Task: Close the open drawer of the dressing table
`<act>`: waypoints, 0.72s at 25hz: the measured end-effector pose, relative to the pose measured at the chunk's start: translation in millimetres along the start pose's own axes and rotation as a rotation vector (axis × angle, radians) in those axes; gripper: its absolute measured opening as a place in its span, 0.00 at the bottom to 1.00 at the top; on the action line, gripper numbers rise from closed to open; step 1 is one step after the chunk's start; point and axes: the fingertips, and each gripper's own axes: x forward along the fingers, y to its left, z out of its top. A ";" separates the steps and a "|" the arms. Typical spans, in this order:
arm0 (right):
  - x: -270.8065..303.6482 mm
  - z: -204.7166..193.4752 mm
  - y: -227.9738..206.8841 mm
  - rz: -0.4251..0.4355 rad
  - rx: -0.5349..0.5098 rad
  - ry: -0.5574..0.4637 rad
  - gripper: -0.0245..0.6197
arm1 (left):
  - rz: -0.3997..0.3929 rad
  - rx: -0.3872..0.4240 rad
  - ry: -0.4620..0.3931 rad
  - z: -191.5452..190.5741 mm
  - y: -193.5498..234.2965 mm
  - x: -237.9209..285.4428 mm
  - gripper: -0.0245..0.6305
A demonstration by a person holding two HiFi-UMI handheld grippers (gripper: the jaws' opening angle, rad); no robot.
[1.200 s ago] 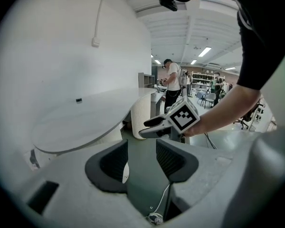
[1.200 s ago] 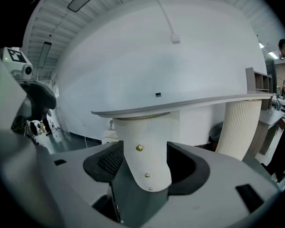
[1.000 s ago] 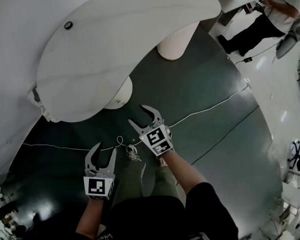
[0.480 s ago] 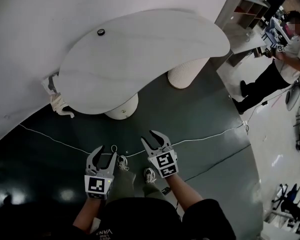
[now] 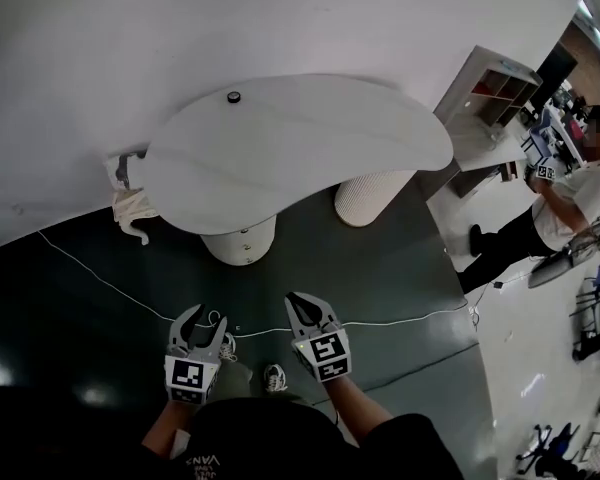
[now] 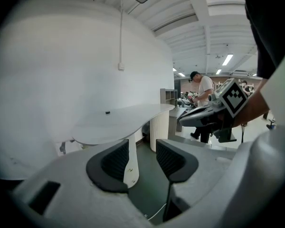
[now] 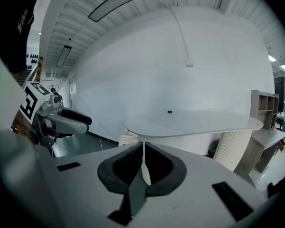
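the dressing table (image 5: pixel 300 148) stands by the wall, well apart from both grippers, its drawer hidden under the top. the left gripper (image 5: pixel 201 323) gapes empty; the right gripper (image 5: pixel 304 304) has jaws just closing, almost together on nothing.

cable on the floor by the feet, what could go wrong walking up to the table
1. The white cable lies across the dark floor just ahead of the shoes; a step toward the table could catch it.
2. A cloth hangs off the table's left end, not far from the drawer column, and might get dragged or pinched.
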 end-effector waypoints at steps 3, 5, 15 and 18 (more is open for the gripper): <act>-13.2 9.5 7.1 0.019 -0.018 -0.015 0.05 | 0.010 0.002 0.013 -4.0 -4.4 -10.9 0.32; -20.9 14.6 13.6 0.035 -0.024 -0.021 0.05 | 0.014 -0.009 0.024 -4.7 -7.0 -18.9 0.32; -44.2 31.3 40.9 0.107 -0.026 -0.046 0.04 | 0.056 -0.013 0.006 9.4 -14.8 -51.2 0.21; -47.1 34.6 44.1 0.115 -0.031 -0.054 0.04 | 0.058 -0.014 0.005 8.4 -17.9 -56.3 0.18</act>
